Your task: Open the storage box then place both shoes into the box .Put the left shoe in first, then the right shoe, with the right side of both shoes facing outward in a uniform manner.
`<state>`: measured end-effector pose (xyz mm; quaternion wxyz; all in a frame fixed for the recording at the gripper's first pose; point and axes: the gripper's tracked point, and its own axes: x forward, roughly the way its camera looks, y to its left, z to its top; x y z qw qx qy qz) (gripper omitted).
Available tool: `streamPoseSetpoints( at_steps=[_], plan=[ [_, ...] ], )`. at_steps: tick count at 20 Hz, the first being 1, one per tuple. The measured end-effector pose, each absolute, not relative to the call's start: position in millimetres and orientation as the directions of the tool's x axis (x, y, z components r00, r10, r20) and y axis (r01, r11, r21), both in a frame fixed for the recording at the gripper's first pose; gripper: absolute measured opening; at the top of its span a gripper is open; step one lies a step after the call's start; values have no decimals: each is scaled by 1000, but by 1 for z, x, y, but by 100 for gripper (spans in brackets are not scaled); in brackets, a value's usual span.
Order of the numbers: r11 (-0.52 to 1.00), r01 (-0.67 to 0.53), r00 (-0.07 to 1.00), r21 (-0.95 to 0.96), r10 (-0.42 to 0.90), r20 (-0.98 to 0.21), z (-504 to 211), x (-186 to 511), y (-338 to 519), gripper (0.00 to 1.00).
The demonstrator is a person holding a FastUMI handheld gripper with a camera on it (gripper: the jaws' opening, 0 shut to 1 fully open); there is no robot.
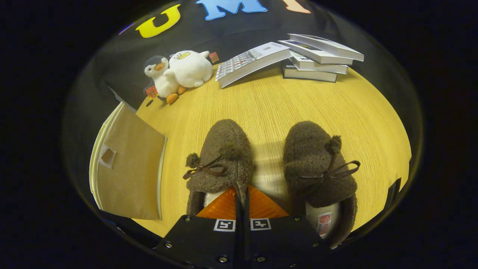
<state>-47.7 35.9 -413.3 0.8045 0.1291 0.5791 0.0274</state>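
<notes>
The gripper (242, 194) has its two fingers drawn together, with only a thin slit between them. The tips sit at the inner collar edge of the left-hand brown fleece slipper (220, 160). Whether that edge is pinched between the fingers cannot be told.

All positions below are given relative to this slipper, a fuzzy brown shoe with a pompom and a thin brown bow on its upper.

- A matching brown fleece slipper (317, 168) lies just beside it on the right, apart from it and parallel. Both toes point away from the fingers. A label shows on the pale insole.
- The beige fabric storage box (127, 172) lies well to its left. A flat panel with a small square cut-out faces up, and the box overhangs the edge of the yellow wood-grain table (269, 108).
- A grey-and-white plush penguin (162, 76) and a white plush duck (190, 67) touch each other beyond it, to the left, near the far table edge.
- A stack of white paperback books (317, 59) lies beyond it to the right. One tilted book (254, 61) leans against the stack.
</notes>
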Motion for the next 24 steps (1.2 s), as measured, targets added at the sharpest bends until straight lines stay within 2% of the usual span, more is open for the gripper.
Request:
streamPoseSetpoints(
  at_steps=[6,16,24],
  plan=[
    [932,152,389,327,248,-887,-368,-35,52,0],
    [894,99,501,438,335,-798,-273,-8,120,0],
    [851,62,503,521,424,-753,-247,1,201,0]
  ],
)
